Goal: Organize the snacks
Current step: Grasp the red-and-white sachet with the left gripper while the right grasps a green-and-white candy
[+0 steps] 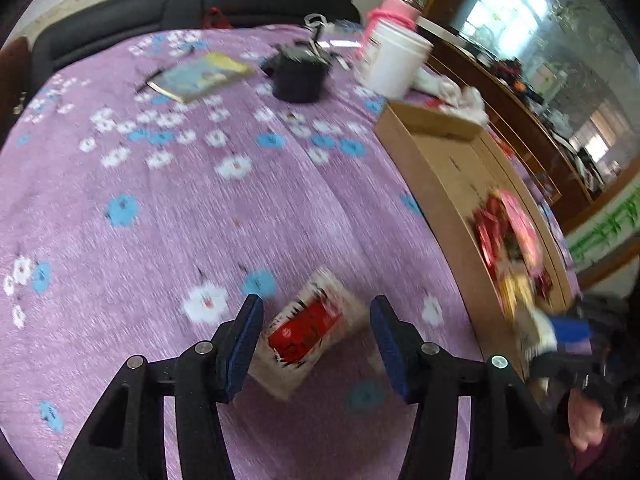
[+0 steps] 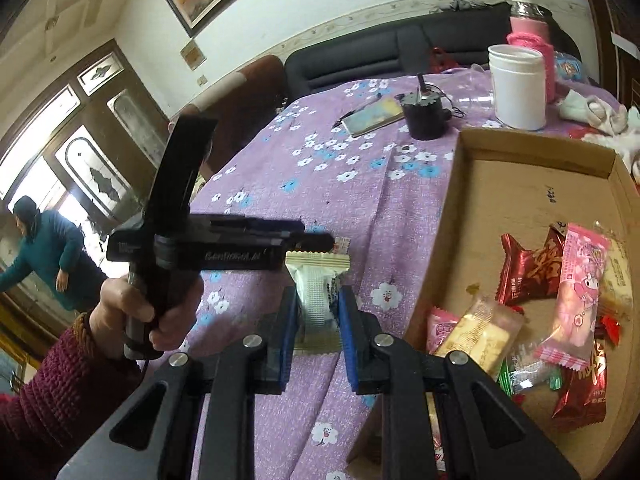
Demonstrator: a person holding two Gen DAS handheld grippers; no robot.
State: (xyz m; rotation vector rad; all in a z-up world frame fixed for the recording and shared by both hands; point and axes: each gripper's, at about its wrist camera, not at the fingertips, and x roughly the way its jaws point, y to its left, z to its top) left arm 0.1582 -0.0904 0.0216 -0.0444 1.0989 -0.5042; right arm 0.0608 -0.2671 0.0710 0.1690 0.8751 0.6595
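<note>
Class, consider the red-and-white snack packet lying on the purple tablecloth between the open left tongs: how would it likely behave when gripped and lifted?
The red-and-white snack packet looks small and thin-wrapped, so probably light. Its film wrapper may crumple or slip between the left tongs. Lying flat on the tablecloth, it seems unlikely to roll.

Both views are lit by soft daylight, bright enough to read colours without harsh shadows. In the left wrist view the whole scene is smeared by motion blur: the purple flowered cloth on the surface (image 1: 200, 200) streaks, and the red-and-white snack packet (image 1: 312, 332) between the fingers of the left hand-held gripper (image 1: 316, 340) has soft edges. Far beyond the gripper to its right, a bright window reflected in the glass cabinet door (image 1: 504, 12) blows out to white. The right wrist view is sharper, with glare from the glazed doors (image 2: 52, 184) off to the left. Fisheye bending curves straight lines, and the corners fall black.
</note>
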